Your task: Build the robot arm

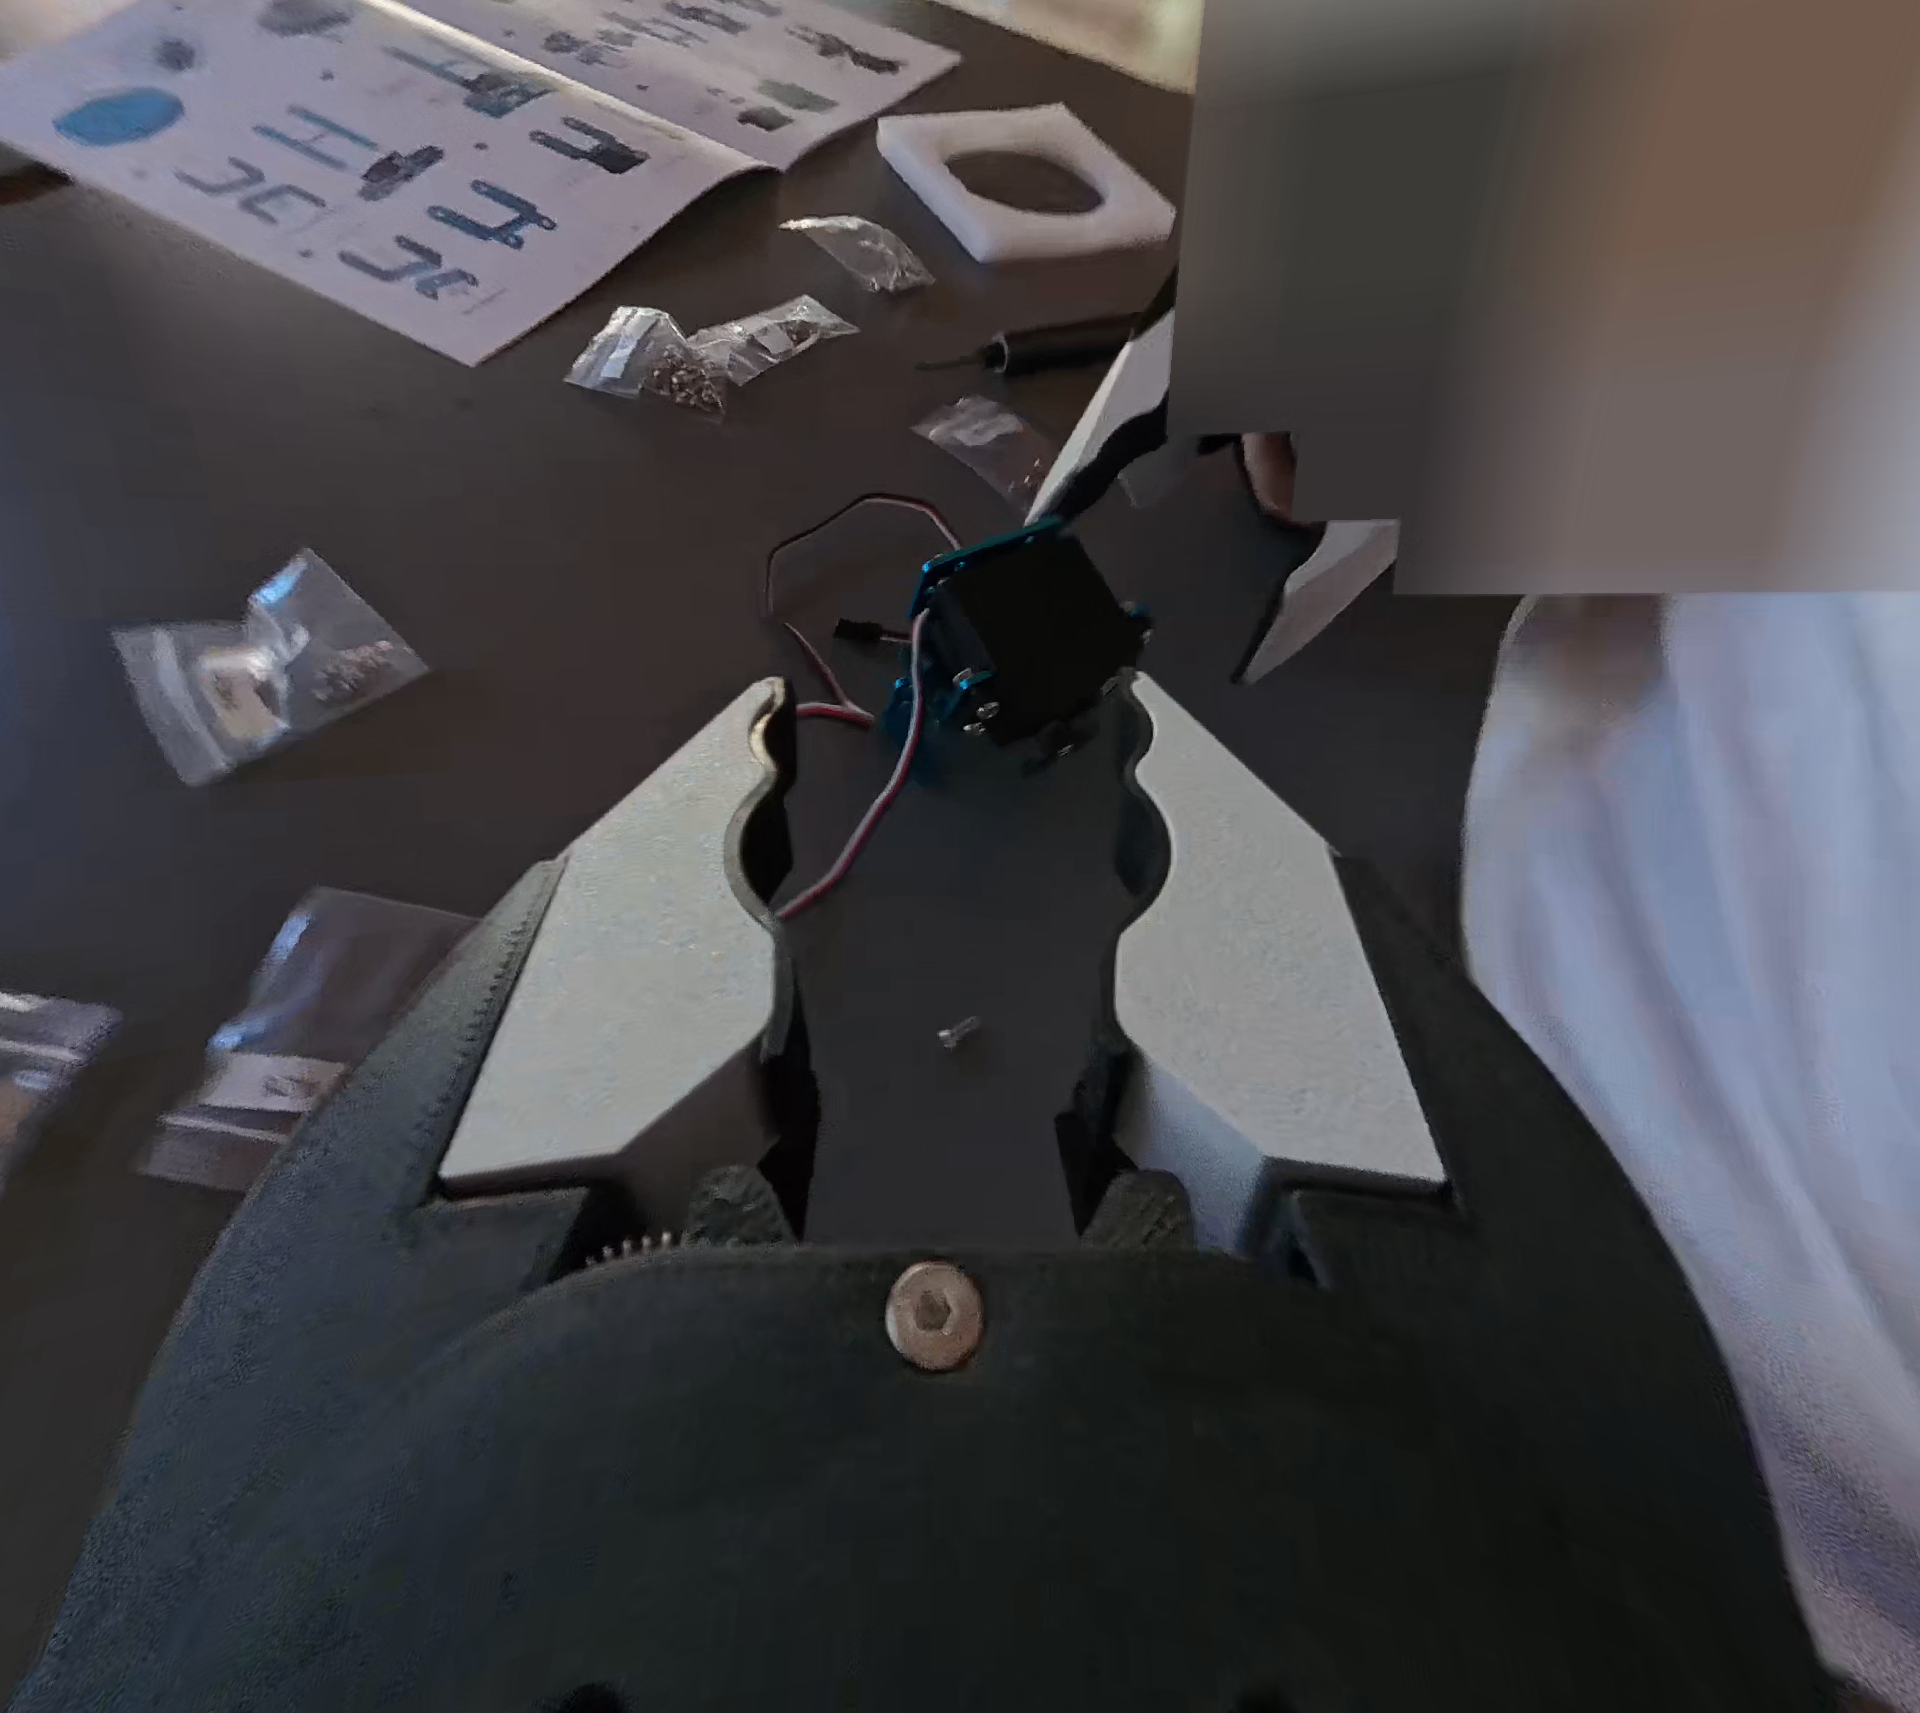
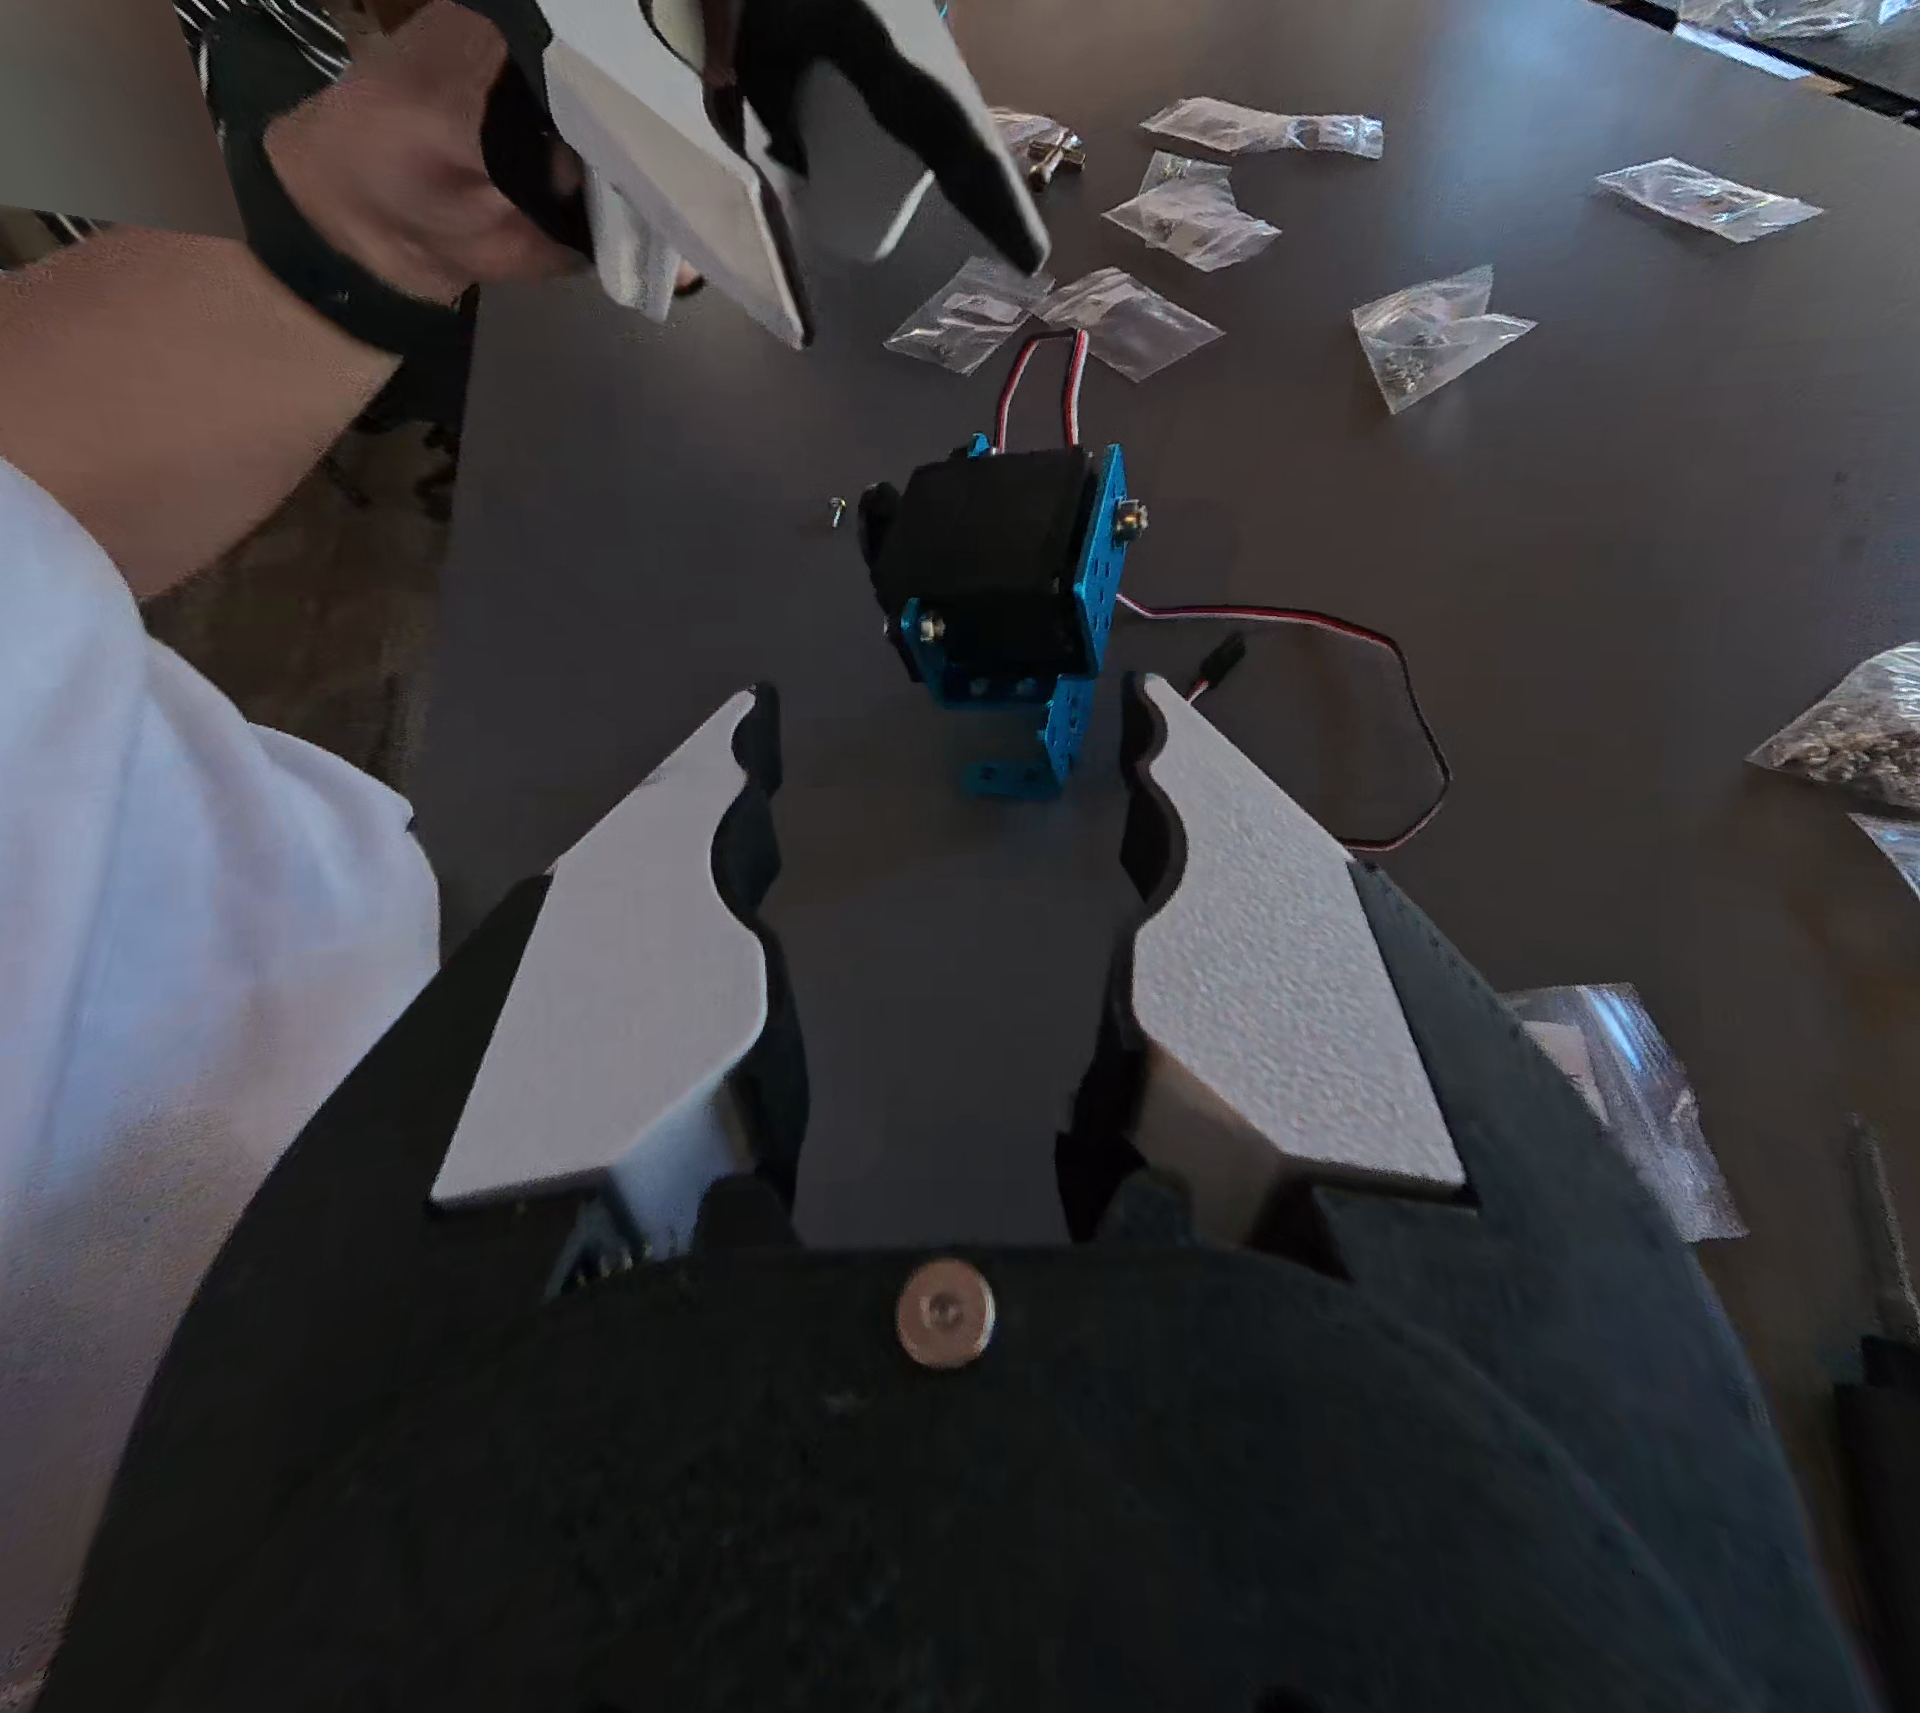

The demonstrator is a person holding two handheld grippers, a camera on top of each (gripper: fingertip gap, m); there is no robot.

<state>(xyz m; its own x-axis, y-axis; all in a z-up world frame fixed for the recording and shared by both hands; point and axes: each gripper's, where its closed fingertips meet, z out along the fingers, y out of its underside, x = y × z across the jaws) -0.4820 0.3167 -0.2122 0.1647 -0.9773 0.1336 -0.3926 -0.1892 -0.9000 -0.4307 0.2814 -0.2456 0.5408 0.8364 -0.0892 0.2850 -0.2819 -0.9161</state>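
The black servo in its blue perforated metal bracket (image 2: 997, 614) stands upright on the dark table (image 2: 1558, 520). Left gripper (image 1: 951, 707) and right gripper (image 2: 940, 697), both spread and empty, flank it; 1 loose screw (image 1: 959, 1031) lies beside it.

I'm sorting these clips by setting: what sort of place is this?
Probably a workshop or lab bench for kit assembly. A dark table holds many small clear bags of hardware, a black servo in a blue metal bracket, and an open parts booklet.

Dim daylight from far windows, motion blur, wide-angle edge distortion.
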